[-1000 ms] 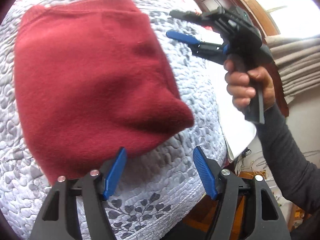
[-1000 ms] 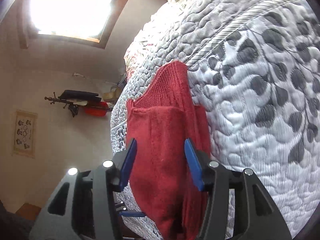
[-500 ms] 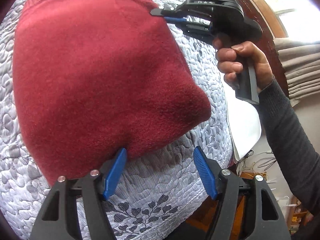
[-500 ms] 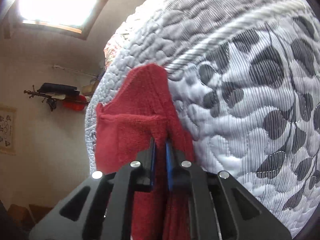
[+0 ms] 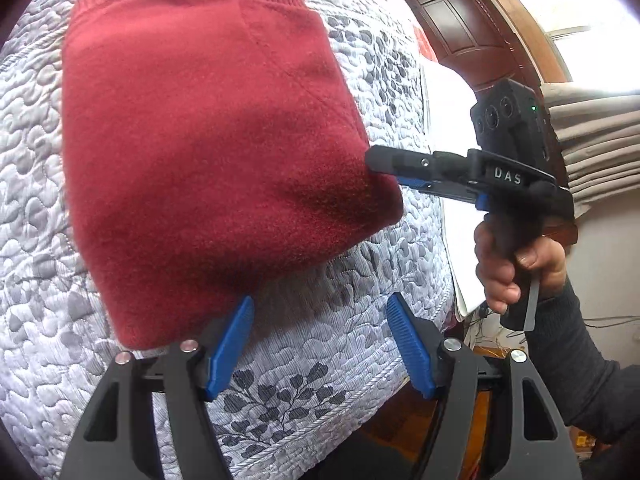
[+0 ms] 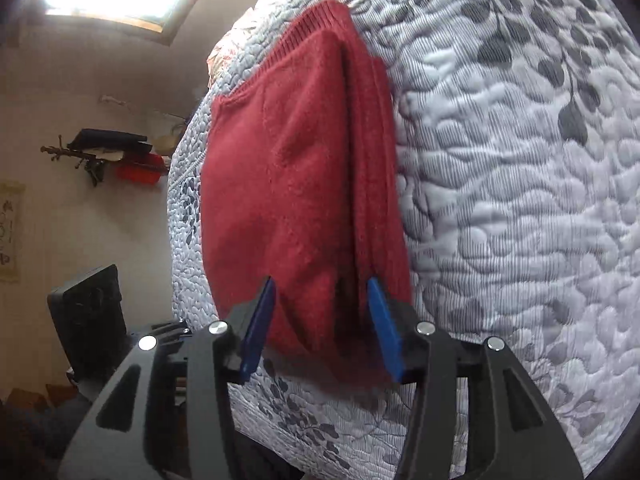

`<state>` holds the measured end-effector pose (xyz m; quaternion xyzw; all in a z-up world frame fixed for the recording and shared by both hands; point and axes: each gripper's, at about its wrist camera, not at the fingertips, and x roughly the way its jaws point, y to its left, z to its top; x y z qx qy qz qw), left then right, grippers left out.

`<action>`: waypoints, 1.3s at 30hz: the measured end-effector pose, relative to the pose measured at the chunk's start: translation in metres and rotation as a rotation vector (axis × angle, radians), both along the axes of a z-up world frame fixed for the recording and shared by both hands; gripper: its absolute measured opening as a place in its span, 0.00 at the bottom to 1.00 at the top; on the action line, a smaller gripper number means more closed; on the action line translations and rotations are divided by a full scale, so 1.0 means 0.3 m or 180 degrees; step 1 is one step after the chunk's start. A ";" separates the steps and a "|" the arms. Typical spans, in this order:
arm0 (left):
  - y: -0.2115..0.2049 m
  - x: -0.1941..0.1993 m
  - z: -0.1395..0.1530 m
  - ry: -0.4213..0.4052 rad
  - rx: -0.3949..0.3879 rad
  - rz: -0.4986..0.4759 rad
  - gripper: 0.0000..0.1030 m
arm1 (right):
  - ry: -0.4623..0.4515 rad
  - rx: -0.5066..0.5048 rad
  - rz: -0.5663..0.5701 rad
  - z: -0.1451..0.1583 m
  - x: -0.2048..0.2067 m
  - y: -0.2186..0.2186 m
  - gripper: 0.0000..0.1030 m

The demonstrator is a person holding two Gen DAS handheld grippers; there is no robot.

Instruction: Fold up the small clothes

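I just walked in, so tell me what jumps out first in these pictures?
A folded red sweater lies on a grey leaf-patterned quilt, filling the middle of both views. The right gripper is open at its near corner, and the left gripper is open at its lower edge.

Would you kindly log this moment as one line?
red sweater: folded on quilt | left hand-held gripper: open | right hand-held gripper: open

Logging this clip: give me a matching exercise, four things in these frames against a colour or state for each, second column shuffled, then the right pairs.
Things:
1. sweater
2. quilt
3. left gripper
4. gripper pads

Colour or state:
A. blue
B. dark red, folded
C. open, nothing between its fingers
D. pale grey with a dark leaf print

Pairs: 1-B, 2-D, 3-C, 4-A
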<state>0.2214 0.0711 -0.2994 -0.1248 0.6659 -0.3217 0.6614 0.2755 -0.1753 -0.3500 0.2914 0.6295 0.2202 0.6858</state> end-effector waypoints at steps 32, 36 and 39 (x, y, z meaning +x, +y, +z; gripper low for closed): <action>0.016 0.081 -0.167 0.0435 -0.0538 0.0434 0.68 | 0.0215 0.0445 -0.0404 -0.201 -0.099 -0.109 0.00; 0.079 0.026 -0.136 0.0467 -0.0597 0.0499 0.68 | 0.0060 0.0543 -0.0315 -0.071 -0.083 -0.087 0.08; 0.147 0.000 -0.112 0.0460 -0.0580 0.0569 0.68 | -0.0099 0.0618 -0.0203 0.003 -0.042 -0.045 0.23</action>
